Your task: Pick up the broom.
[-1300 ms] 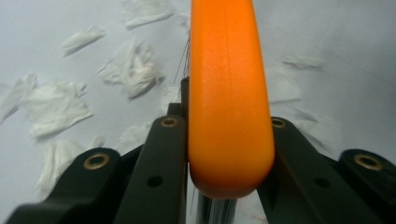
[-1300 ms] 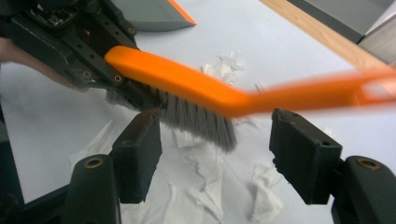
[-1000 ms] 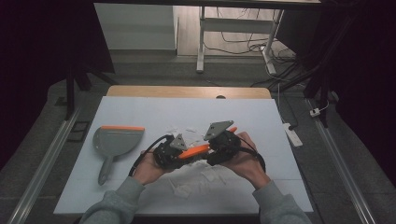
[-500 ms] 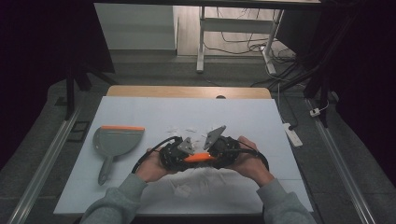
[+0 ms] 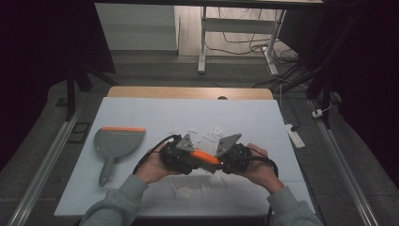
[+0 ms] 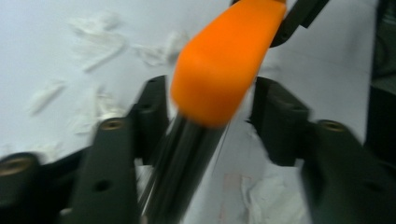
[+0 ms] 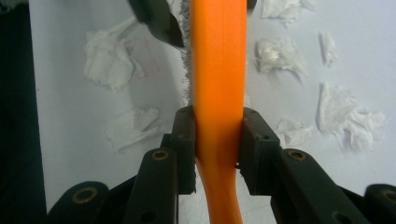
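Grey and orange, the dustpan (image 5: 115,143) lies flat on the counter (image 5: 155,113), well left of both sets of fingers, ready to receive the scraps. Our left gripper (image 6: 210,135) has just been opening: its fingers (image 6: 149,116) stand apart on either side of the brush (image 6: 224,60), whose orange end sits between them, pads off it, so we judge it is letting go. Our right gripper (image 7: 217,144) has just been closing and its fingers (image 7: 184,140) now clamp the orange handle; we read this as a handover. Torn white paper scraps (image 7: 348,116) lie on the counter around the fingers, waiting to be swept.
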`<state>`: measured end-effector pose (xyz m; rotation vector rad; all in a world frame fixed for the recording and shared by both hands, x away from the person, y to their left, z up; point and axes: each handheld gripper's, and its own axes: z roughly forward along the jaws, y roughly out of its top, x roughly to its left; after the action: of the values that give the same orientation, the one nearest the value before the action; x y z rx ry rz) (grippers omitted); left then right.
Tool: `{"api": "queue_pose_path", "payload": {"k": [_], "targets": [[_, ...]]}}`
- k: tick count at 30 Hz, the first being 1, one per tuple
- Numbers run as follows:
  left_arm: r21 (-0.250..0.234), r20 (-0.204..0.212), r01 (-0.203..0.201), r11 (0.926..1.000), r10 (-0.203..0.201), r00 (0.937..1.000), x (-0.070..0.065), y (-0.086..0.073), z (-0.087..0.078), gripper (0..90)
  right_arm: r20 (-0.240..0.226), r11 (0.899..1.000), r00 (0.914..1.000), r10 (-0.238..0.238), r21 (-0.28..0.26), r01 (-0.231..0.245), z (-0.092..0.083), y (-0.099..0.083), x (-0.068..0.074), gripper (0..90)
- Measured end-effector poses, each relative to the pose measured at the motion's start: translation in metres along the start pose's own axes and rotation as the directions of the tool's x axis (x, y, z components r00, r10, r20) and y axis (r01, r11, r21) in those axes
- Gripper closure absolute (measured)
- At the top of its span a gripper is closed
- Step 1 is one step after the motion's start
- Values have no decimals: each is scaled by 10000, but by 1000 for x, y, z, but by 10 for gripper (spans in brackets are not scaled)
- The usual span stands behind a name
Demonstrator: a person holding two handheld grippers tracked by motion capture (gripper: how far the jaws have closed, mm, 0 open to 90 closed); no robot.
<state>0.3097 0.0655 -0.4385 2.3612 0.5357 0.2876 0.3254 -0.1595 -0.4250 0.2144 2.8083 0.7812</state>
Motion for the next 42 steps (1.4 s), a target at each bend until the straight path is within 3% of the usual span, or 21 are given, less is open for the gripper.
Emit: {"api": "queue_pose_path", "payload": {"k": [3, 8, 12, 16, 20, 21, 26, 29, 33, 34, 35, 42], "targets": [[-361, -752, 633, 9973, -658, 9950, 2, -7, -16, 342, 110, 9995, 9996, 277, -172, -276, -3, -3, -3, 700], [-940, -1202, 1718, 9806, -1824, 9758, 5, -37, -45, 316, 225, 9935, 9946, 1011, -548, -997, -8, -12, -9, 701], [-980, -1782, 2311, 9680, -2456, 9529, 5, -70, -63, 314, 337, 9854, 9879, 1516, -834, -1484, -9, -19, -14, 701], [-1021, -2271, 2638, 9592, -2807, 9325, 1, -104, -78, 308, 392, 9776, 9806, 1920, -959, -1876, -8, -23, -18, 701], [-1150, -2444, 3229, 9394, -3418, 9074, 1, -136, -85, 310, 713, 9671, 9670, 2446, -901, -2379, -7, -24, -25, 701], [-1206, -2513, 3394, 9329, -3594, 8987, 1, -143, -85, 310, 802, 9633, 9624, 2596, -923, -2522, -7, -24, -27, 701], [-1417, -2629, 3873, 9110, -4118, 8725, 5, -166, -88, 311, 1090, 9337, 9289, 3539, -983, -3442, -6, -22, -42, 701], [-1495, -2652, 3932, 9072, -4198, 8680, 6, -173, -88, 313, 1204, 9183, 9114, 3934, -999, -3831, -5, -22, -50, 701], [-1563, -2651, 4031, 9017, -4314, 8623, 7, -178, -89, 313, 1309, 9045, 8956, 4252, -983, -4150, -4, -24, -61, 702], [-1611, -2671, 4048, 9001, -4346, 8601, 8, -179, -89, 313, 1300, 8955, 8865, 4440, -980, -4341, -4, -24, -64, 701], [-1648, -2686, 4042, 8997, -4352, 8593, 8, -179, -90, 313, 1385, 8954, 8850, 4446, -963, -4348, -5, -24, -67, 702], [-1730, -2742, 4147, 8934, -4481, 8509, 11, -183, -89, 318, 1753, 8698, 8519, 4934, -1001, -4832, -12, -21, -86, 702]]}}
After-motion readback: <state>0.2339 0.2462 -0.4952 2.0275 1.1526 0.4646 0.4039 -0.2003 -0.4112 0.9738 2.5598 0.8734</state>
